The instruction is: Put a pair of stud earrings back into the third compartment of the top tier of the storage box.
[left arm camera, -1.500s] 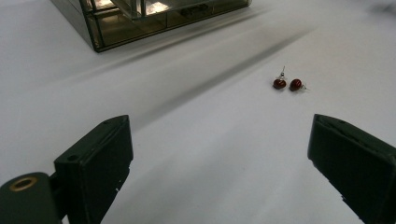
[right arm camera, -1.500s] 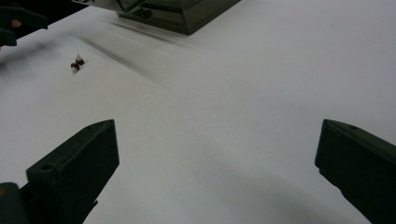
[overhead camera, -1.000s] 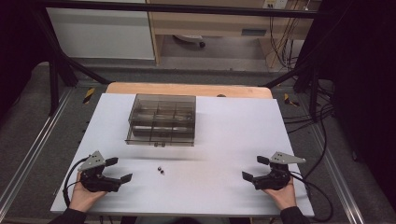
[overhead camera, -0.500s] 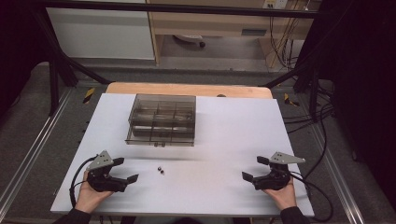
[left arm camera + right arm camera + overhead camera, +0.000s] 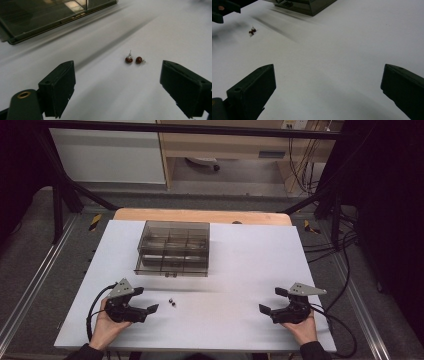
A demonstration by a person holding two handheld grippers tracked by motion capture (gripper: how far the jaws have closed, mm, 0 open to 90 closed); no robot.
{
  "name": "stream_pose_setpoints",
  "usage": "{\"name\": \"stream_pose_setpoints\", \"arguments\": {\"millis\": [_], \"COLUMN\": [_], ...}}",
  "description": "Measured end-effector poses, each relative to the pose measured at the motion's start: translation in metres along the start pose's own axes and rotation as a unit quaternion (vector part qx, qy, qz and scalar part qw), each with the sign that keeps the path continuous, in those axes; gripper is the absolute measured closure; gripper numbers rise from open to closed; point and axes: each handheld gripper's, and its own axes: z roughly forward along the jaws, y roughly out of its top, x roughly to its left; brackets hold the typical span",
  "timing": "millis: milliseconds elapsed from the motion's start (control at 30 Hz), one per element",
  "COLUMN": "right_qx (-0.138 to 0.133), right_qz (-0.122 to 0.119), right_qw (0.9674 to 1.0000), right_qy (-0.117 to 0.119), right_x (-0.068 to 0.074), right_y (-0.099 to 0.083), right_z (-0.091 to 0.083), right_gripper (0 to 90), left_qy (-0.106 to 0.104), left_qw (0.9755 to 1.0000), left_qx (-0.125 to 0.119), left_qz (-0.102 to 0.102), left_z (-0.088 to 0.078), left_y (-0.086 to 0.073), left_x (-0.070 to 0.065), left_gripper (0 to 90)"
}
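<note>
The white table [image 5: 240,270] carries a smoky clear compartment box [image 5: 174,248] toward its far side, w/ two small dark bits just in front of its near wall, too small to identify. Compared w/ a second ago, the left gripper [image 5: 146,301] has slid along the table toward the centre, so it now sits near the pair of earrings [image 5: 172,302], which lie loose on the bare sheet between box and person, touching each other, apart from the box. In the left gripper view the earrings [image 5: 133,59] read as two small red-brown studs w/ thin metal posts, ahead of the jaws and a bit toward the right one, not yet between them. The jaws have just been closing slightly but stand wide, nothing held. The right gripper [image 5: 272,301] hasn't shifted; jaws spread, empty, well apart from the earrings [image 5: 252,31]. Judgement: the approach is under way, the pick itself not begun; the left needs to close the last gap and line up on one stud.
</note>
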Motion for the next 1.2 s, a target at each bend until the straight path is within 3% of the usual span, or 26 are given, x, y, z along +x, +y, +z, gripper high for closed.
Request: {"name": "stream_pose_setpoints", "arguments": {"millis": [233,800,1200], "right_qx": [0.0,0.0,0.0], "right_qz": [0.0,0.0,-0.001], "right_qw": [1.0,1.0,1.0], "right_qy": [0.0,0.0,0.001], "right_x": [0.0,0.0,0.0], "right_y": [0.0,0.0,0.0], "right_z": [0.0,0.001,0.001], "right_gripper": [0.4,0.4,0.4], "left_qy": [0.002,0.01,0.008], "left_qw": [0.9999,0.999,0.998], "left_qx": [0.013,0.043,0.063], "left_qz": [0.001,0.001,0.002], "left_z": [0.011,0.044,0.051], "left_y": [0.006,0.021,0.021], "left_x": [-0.006,-0.016,-0.018], "left_gripper": [20.2,45.8,63.2]}}
